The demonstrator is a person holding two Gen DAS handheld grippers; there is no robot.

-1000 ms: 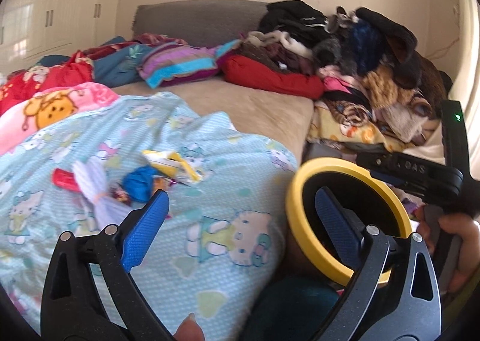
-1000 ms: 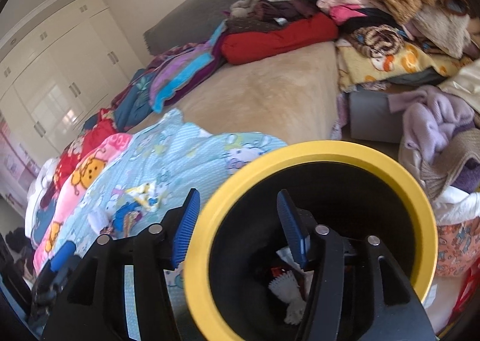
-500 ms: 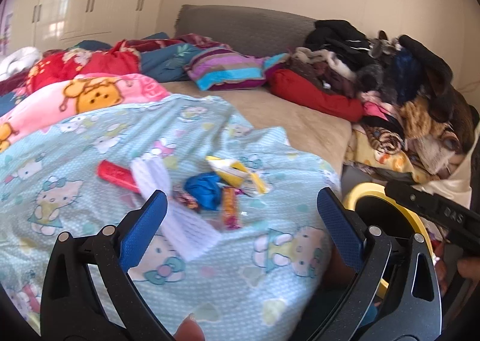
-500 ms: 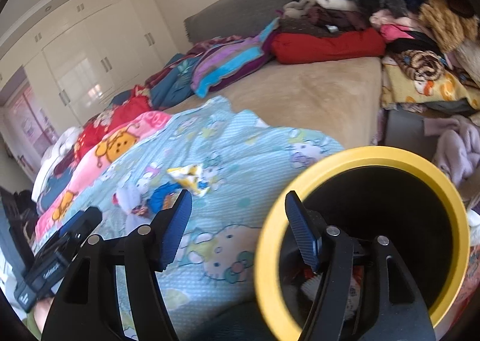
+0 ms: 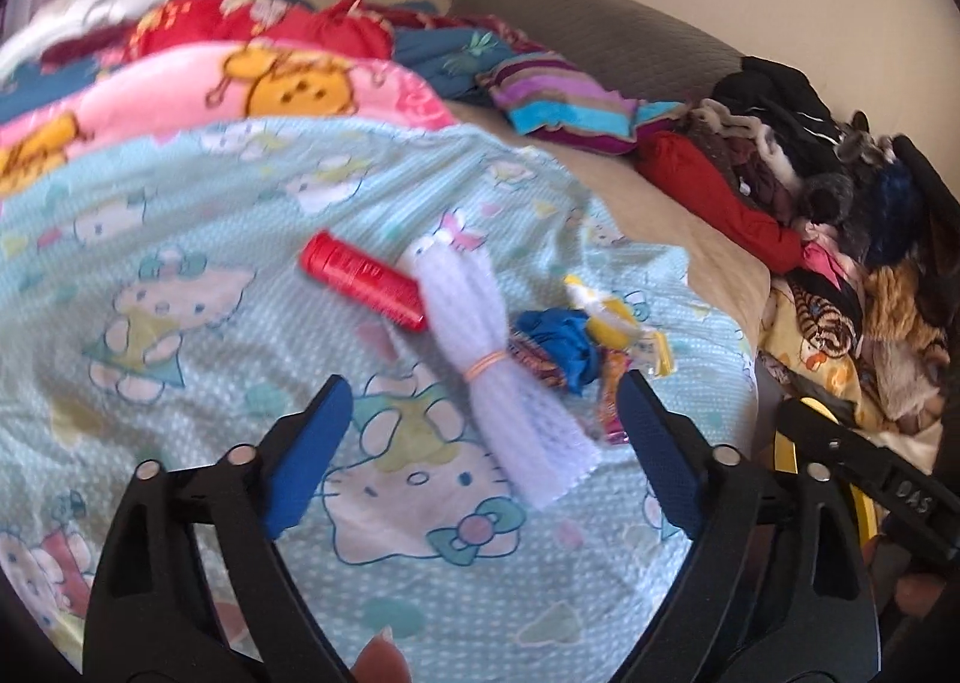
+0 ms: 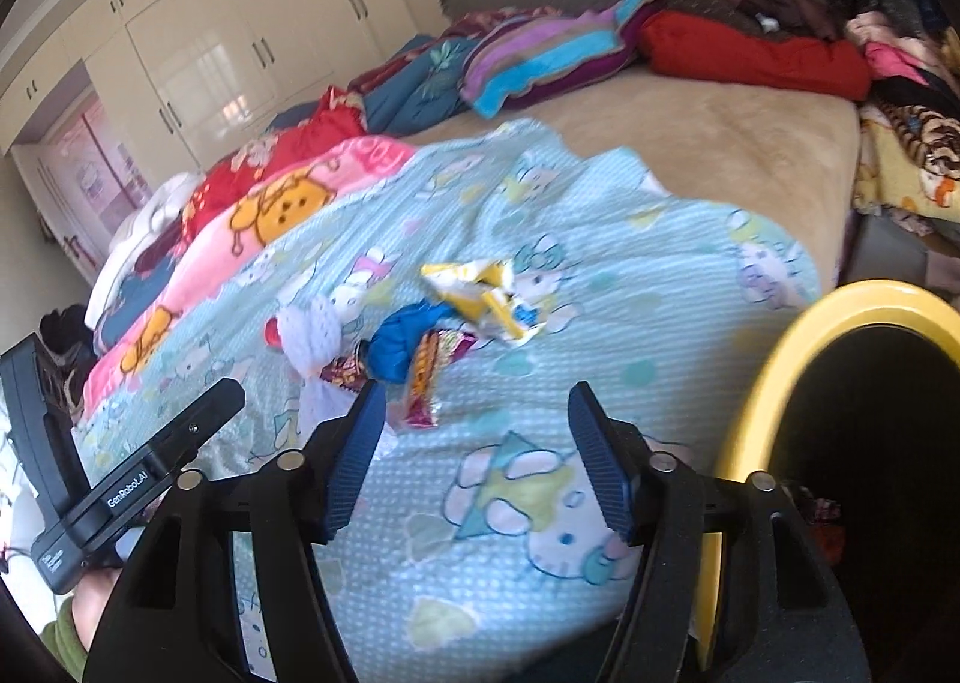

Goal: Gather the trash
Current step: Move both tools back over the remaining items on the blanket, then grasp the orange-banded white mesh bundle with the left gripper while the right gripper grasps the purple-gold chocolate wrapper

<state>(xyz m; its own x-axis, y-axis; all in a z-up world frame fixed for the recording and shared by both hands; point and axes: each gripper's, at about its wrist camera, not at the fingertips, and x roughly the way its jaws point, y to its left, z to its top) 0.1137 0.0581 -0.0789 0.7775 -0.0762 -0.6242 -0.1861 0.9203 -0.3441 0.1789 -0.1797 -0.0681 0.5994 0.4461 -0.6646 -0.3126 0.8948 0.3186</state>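
Trash lies clustered on the light-blue cartoon blanket (image 5: 180,275), just ahead of both sets of jaws: a red tube (image 5: 363,279), a white mesh bundle (image 5: 504,383), a blue crumpled wrapper (image 5: 561,344) and a yellow packet (image 6: 480,293). The left gripper (image 5: 480,443) is spread wide and empty, straddling the bundle's near end, probably lining up a pick. The right gripper (image 6: 477,455) also gapes empty, with the yellow-rimmed bin (image 6: 774,359) beside its right jaw, handy for drops.

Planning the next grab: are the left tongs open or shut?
Open: left tongs show blue pads spread wide, nothing between them, hovering before the white mesh bundle.
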